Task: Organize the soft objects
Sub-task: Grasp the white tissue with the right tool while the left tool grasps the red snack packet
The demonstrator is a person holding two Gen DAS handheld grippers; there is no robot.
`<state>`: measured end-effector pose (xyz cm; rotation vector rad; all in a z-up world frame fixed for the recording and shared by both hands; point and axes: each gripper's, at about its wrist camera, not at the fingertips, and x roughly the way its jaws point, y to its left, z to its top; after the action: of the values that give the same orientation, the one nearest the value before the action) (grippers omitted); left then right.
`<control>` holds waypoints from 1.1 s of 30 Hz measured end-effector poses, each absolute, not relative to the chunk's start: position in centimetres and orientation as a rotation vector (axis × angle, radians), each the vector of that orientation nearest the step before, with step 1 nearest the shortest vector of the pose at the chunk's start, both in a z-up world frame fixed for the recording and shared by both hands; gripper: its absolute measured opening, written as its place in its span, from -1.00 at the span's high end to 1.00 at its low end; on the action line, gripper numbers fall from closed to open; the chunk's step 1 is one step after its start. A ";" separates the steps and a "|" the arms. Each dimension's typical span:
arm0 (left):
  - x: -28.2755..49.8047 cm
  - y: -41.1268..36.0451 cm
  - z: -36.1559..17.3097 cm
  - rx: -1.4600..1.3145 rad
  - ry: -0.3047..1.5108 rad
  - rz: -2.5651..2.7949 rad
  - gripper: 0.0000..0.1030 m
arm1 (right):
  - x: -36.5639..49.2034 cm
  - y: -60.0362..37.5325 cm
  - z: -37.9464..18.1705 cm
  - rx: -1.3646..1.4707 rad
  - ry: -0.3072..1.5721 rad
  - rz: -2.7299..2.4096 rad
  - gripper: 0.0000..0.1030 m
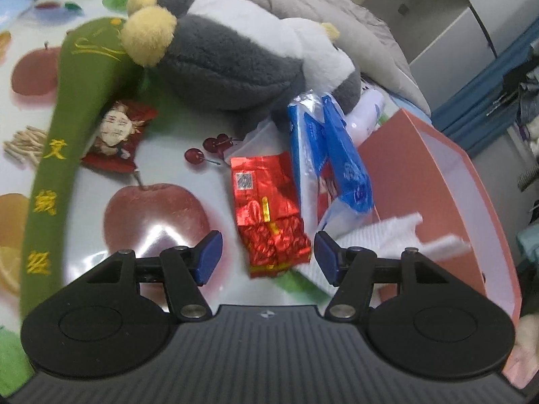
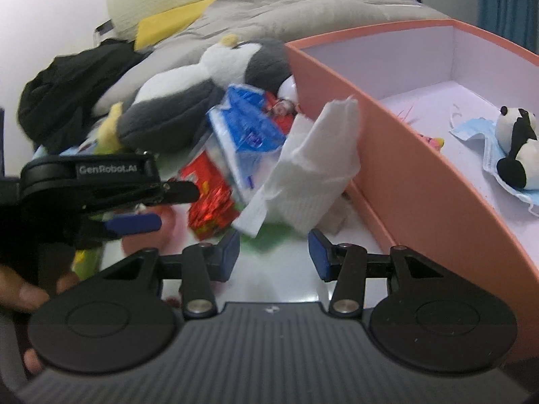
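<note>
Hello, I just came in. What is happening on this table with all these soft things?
A person is sorting soft items into a pink box, with a gripper in each hand. Both grippers are open and hold nothing. The left gripper hovers over a red foil packet; the right gripper faces a white tissue leaning by the box wall. A panda toy and a face mask already lie in the box. A penguin plush and a blue packet remain outside.
</note>
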<state>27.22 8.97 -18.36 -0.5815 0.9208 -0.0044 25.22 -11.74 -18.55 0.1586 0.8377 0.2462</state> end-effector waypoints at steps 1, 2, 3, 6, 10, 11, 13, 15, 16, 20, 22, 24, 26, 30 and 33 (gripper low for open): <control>27.7 8.9 -18.6 -0.585 0.929 0.001 -0.35 | 25.6 -11.7 -18.6 0.177 0.834 0.242 0.05; 28.1 8.9 -18.8 -0.589 0.938 0.011 -0.36 | 26.0 -11.6 -18.6 0.193 0.836 0.238 0.05; 28.5 8.8 -19.0 -0.593 0.947 0.016 -0.36 | 26.3 -11.5 -18.7 0.202 0.840 0.230 0.05; 29.4 8.7 -19.6 -0.607 0.961 0.013 -0.36 | 26.9 -11.1 -19.3 0.201 0.846 0.189 0.05; 30.0 8.4 -20.3 -0.613 0.982 0.000 -0.35 | 28.0 -10.7 -20.5 0.198 0.854 0.166 0.05; 29.8 8.2 -20.3 -0.606 0.978 -0.003 -0.35 | 28.2 -10.6 -20.7 0.193 0.856 0.171 0.05; 29.9 7.9 -20.3 -0.598 0.978 -0.004 -0.33 | 28.6 -10.6 -21.1 0.192 0.853 0.180 0.05; 29.9 7.8 -20.3 -0.595 0.977 -0.004 -0.29 | 28.9 -10.6 -21.5 0.193 0.849 0.186 0.13; 29.9 7.7 -20.4 -0.591 0.978 -0.002 -0.19 | 29.0 -10.6 -21.6 0.193 0.845 0.188 0.24; 29.7 7.3 -20.4 -0.576 0.981 0.000 0.04 | 29.3 -10.5 -22.0 0.202 0.868 0.223 0.78; 29.4 7.5 -20.5 -0.583 0.974 0.003 0.14 | 29.2 -10.7 -22.0 0.205 0.876 0.230 0.84; 29.1 7.6 -20.5 -0.586 0.969 0.005 0.30 | 28.8 -10.7 -21.8 0.194 0.872 0.242 0.86; 28.7 7.7 -20.4 -0.587 0.968 0.009 0.37 | 28.4 -10.7 -21.6 0.183 0.868 0.257 0.86; 27.9 7.7 -20.3 -0.584 0.964 0.011 0.45 | 27.5 -10.9 -21.2 0.178 0.876 0.281 0.87; 27.0 7.6 -19.9 -0.567 0.964 0.015 0.47 | 26.5 -11.0 -20.9 0.163 0.878 0.296 0.87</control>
<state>27.00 7.64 -19.95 -0.5672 0.9636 0.0154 26.52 -11.03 -20.92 0.1627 0.8780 0.2959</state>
